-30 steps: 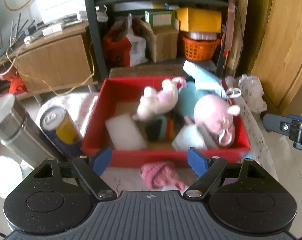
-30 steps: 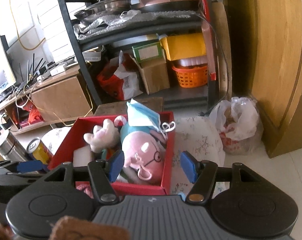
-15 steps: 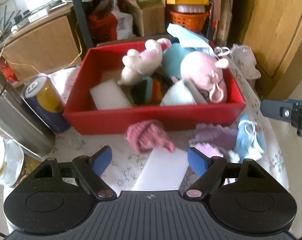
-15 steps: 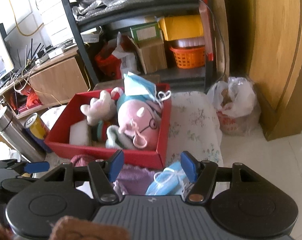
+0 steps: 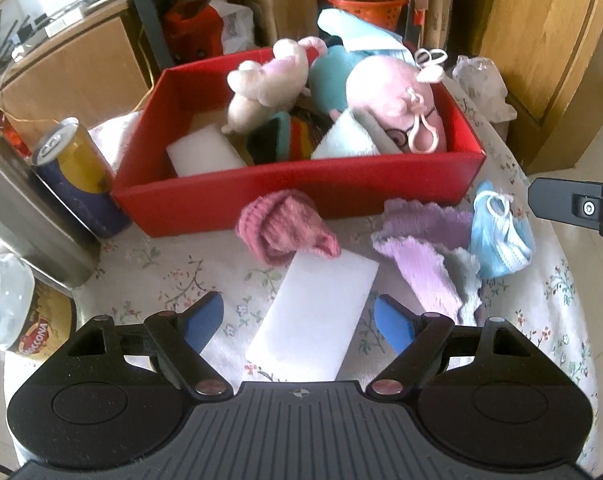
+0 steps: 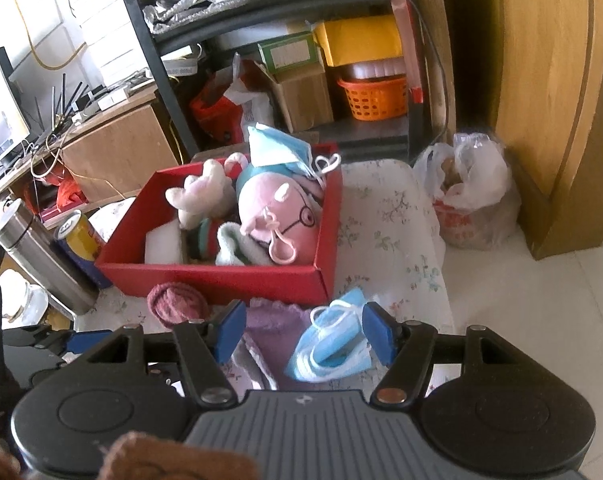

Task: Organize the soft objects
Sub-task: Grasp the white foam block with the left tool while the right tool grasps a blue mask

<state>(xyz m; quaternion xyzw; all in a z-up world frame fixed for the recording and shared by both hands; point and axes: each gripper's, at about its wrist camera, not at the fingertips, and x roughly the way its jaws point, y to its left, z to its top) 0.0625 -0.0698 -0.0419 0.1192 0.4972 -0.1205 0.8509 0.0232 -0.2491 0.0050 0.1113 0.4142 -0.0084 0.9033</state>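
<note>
A red box (image 5: 293, 188) (image 6: 221, 276) on the floral tablecloth holds a pink pig plush (image 5: 389, 96), a white-pink bunny plush (image 5: 265, 80), a white sponge (image 5: 201, 156), a striped item and a face mask. In front of it lie a pink knit hat (image 5: 285, 228), a white sponge (image 5: 317, 316), purple cloths (image 5: 425, 248) and a blue face mask (image 5: 501, 236) (image 6: 333, 340). My left gripper (image 5: 299, 322) is open and empty, above the white sponge. My right gripper (image 6: 303, 332) is open and empty, above the blue mask and purple cloth (image 6: 273, 332).
A yellow-blue can (image 5: 77, 168) and a steel flask (image 5: 25, 216) stand left of the box. A glass jar (image 5: 5, 300) sits at the table's left edge. A shelf with boxes and an orange basket (image 6: 373, 96) stands behind; a plastic bag (image 6: 473, 196) lies on the floor right.
Both grippers pulled back toward the near table edge, bringing the hat, white sponge, purple cloths and blue mask into view. Both stayed open.
</note>
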